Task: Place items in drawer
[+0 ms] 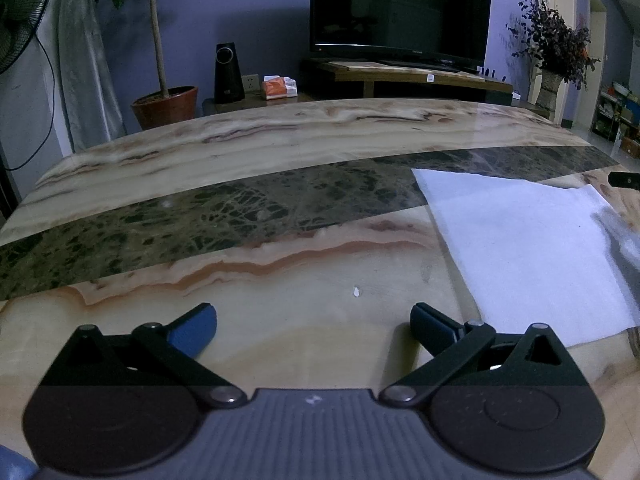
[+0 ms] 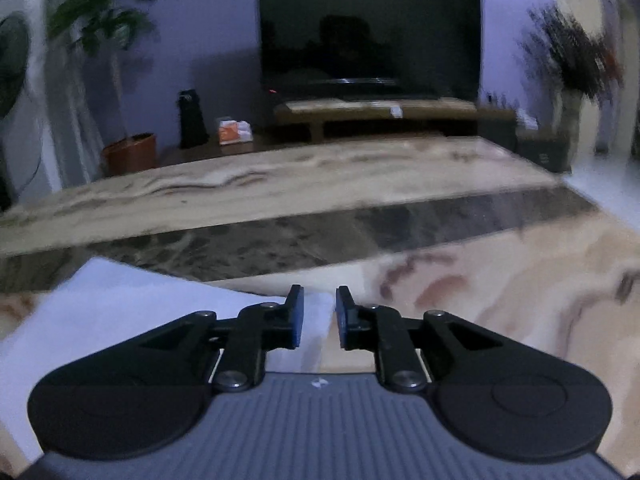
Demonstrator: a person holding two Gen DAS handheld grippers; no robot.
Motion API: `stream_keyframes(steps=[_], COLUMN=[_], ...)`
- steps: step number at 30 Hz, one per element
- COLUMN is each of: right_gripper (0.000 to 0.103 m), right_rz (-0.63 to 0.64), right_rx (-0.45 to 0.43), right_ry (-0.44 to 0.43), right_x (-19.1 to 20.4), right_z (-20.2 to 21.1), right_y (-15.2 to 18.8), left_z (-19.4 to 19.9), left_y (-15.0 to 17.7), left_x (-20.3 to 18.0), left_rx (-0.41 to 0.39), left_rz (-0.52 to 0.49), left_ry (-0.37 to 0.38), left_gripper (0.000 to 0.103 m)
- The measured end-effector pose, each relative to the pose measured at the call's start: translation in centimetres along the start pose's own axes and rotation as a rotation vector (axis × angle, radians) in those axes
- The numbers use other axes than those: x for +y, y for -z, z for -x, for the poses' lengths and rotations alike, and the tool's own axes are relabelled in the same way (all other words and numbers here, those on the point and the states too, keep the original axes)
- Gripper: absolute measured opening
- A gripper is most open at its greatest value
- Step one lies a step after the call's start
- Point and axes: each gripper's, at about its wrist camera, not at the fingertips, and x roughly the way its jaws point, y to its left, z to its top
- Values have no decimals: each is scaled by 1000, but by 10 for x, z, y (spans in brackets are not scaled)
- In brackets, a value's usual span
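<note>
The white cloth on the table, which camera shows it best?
The left wrist view: the white cloth lies sharp and nearly whole on the marble table. The right wrist view is blurred, its own gripper covering part of the cloth.

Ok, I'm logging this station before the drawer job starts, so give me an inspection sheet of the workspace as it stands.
Surface: marble table, cream with a dark green band; a small white speck near the left gripper.
Job's things: no drawer and no items seen; only a white sheet lying flat.
Clutter: nothing seen.
Grippers: left gripper wide open, empty; right gripper slightly open, empty, over the sheet's edge.
Cables: one black cord hanging from the fan.
Surroundings: television, potted tree, dried flowers, tissue box, black speaker-like unit.
</note>
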Motion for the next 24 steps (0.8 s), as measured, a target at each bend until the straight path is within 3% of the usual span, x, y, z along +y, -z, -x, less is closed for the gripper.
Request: stream_keyframes(steps=[10,13,17,18,24], right_gripper=[24,25,38,42,42], right_rz=[139,18,-124,-161,-363], right_rx=[86,25,-40,-36,23], right_ry=[-59,-96,-111,-118,-171], right_x=[25,2,-20,-25,-47], right_z=[-2,10,43,50,80], right_y=[20,10,6,12,57], left_z=[0,0,0,0,0], left_y=[0,0,0,0,0], left_x=[0,0,0,0,0], left_rx=[0,0,0,0,0], left_rz=[0,0,0,0,0], left_ry=[0,0,0,0,0], left_gripper=[103,103,103,103,103])
